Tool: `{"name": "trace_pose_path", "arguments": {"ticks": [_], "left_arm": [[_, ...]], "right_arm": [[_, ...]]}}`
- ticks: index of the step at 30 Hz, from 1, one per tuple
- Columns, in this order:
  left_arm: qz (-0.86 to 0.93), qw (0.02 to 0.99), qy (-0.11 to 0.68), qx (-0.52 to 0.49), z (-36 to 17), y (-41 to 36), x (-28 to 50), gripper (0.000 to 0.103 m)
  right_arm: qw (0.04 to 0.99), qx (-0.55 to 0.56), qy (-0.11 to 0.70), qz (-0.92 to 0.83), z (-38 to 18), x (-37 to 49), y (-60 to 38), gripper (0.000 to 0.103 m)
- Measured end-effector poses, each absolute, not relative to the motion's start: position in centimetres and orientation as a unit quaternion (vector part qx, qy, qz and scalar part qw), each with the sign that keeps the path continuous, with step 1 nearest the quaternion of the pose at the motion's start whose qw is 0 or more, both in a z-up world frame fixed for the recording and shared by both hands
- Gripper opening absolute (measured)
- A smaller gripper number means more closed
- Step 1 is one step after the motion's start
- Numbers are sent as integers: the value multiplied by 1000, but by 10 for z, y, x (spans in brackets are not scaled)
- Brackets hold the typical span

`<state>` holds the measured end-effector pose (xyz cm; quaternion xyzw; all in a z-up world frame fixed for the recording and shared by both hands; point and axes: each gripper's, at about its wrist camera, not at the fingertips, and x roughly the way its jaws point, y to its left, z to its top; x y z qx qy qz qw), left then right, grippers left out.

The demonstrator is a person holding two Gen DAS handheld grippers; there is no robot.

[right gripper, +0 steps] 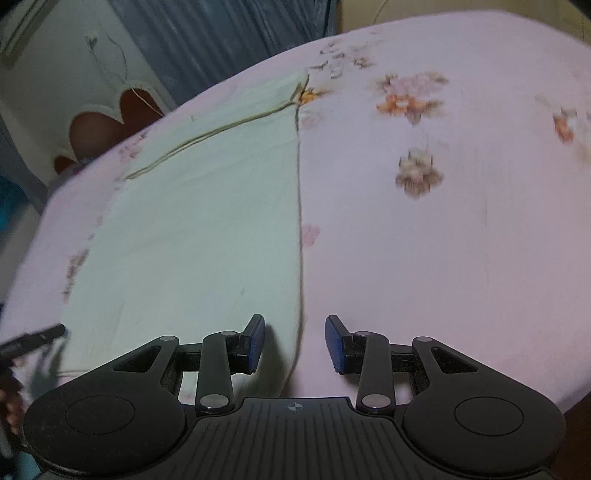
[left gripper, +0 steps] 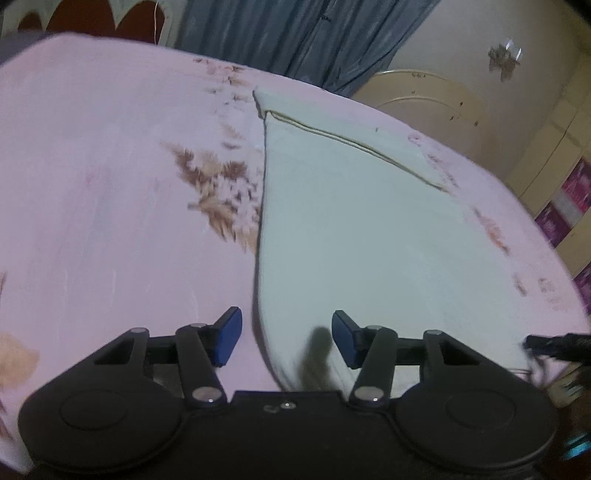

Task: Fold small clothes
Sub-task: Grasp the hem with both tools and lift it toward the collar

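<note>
A pale green cloth point(left gripper: 351, 221) lies flat on a pink flowered bedsheet point(left gripper: 110, 184), with a thin seam line across its far part. My left gripper point(left gripper: 287, 339) hovers open over the cloth's near left edge, and the blue pads point(left gripper: 231, 336) press on nothing. In the right wrist view the same cloth point(right gripper: 203, 221) fills the left half. My right gripper point(right gripper: 295, 343) stands open above the cloth's near right edge, which runs between the jaws untouched. The tip of the other gripper shows at the far left edge there.
The bedsheet point(right gripper: 443, 240) spreads wide to the right of the cloth. Blue curtains point(left gripper: 295, 33) and a cream headboard point(left gripper: 424, 92) stand behind the bed. Purple boxes point(left gripper: 569, 199) sit by a cabinet at the right.
</note>
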<state>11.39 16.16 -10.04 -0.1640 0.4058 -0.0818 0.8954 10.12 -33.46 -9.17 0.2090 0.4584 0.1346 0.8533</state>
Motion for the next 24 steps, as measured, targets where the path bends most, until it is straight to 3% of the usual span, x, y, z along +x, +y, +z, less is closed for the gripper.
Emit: {"name": "trace_pose_path", "arguments": {"ticks": [7, 17, 22, 23, 24], "left_arm": [[-126, 858, 411, -280, -109, 179, 103, 47], [-165, 836, 422, -310, -121, 176, 124, 43], [-157, 837, 426, -305, -125, 175, 122, 27], [-151, 836, 426, -311, -126, 176, 124, 20], [-145, 838, 426, -309, -127, 177, 125, 6]], "right_arm": [[836, 267, 451, 166, -95, 88, -336, 36], [808, 333, 449, 183, -106, 109, -346, 36], [814, 313, 446, 202, -104, 101, -341, 35], [812, 320, 446, 199, -106, 103, -343, 17], [810, 320, 449, 197, -107, 104, -343, 6]]}}
